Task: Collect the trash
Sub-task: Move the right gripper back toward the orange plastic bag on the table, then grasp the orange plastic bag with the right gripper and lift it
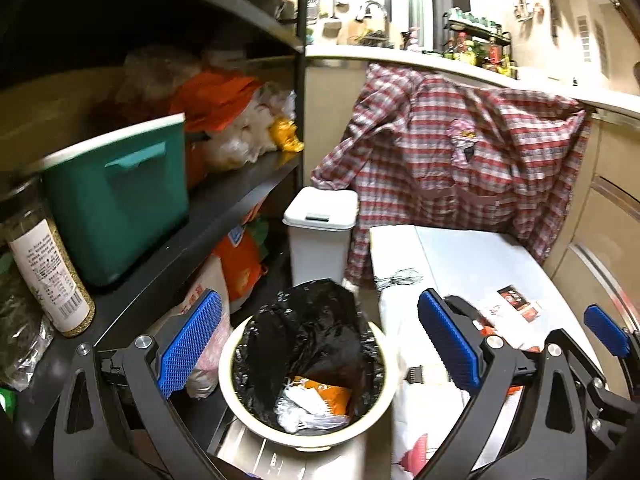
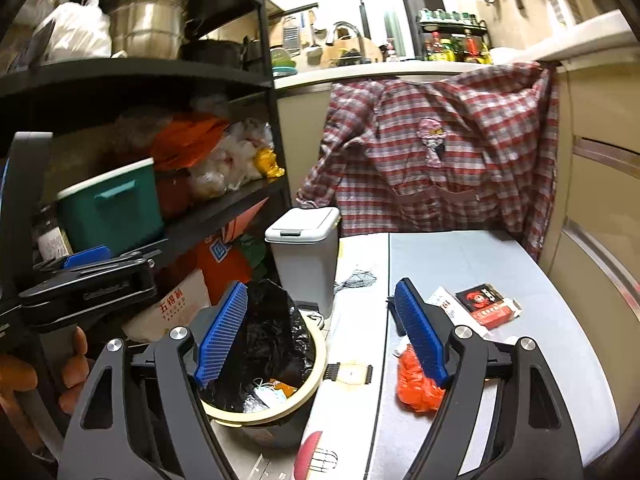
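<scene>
Your right gripper (image 2: 320,336) gapes empty; crumpled orange plastic wrapper (image 2: 416,384) lies just right, probably nearer than left gripper (image 1: 320,340), also released.

My left tool (image 1: 320,338) has matt black plastic arms, shiny metal rivets and blue pads (image 1: 191,342) with a rough waffle texture; my right tool (image 2: 322,334) is built the same. The round bin (image 1: 304,436) has a smooth cream plastic rim and a glossy, crinkled black plastic liner (image 1: 312,320). The bench (image 2: 500,264) looks matt and smooth. On it lie a crumpled orange plastic bag (image 2: 416,388) and a glossy cardboard packet (image 2: 486,306). The checked shirt (image 2: 440,152) is soft woven cloth. The pot (image 2: 148,16) is brushed metal.
</scene>
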{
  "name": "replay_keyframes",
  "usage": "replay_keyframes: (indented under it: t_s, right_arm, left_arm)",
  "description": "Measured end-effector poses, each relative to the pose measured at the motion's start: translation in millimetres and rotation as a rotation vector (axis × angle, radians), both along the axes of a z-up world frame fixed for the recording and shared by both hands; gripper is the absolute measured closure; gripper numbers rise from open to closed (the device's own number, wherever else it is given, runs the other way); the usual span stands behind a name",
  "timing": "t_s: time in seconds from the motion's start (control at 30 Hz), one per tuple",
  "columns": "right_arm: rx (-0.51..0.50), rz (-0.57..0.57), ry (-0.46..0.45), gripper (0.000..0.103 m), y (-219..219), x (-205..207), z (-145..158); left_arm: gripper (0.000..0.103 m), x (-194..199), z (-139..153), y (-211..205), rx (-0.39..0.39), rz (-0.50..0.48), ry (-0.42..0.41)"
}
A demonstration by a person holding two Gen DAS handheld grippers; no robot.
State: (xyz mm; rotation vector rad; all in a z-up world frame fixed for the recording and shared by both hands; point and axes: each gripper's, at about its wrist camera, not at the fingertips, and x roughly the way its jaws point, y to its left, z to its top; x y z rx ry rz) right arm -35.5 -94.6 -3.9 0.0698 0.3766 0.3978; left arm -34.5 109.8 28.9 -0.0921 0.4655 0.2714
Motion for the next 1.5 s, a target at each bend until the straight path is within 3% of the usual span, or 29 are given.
replay_keyframes:
  t_s: [0.3,0.6,1.03,1.5]
  right_arm:
    - [0.007,-0.054,-0.025,0.024,-33.1,-8.0,6.2]
    - [0.021,-0.142,-0.001,0.023,-65.9,7.6,-8.5]
    - [-0.023,-0.306,0.117,0.023,-100.2,62.7,-65.6]
    - [-0.003,-0.308,0.263,0.023,-96.2,110.4,-118.7]
  left_arm:
    - [0.008,-1.1,6.7,-34.4,0.018,-0.063,-0.023]
    - [0.008,28.8,-7.3,-60.1,0.000,-0.137,0.005]
    - [0.008,87.2,-40.4,-86.9,-0.013,-0.210,0.038]
    - [0.008,115.2,-77.3,-67.6,-0.061,-0.180,0.098]
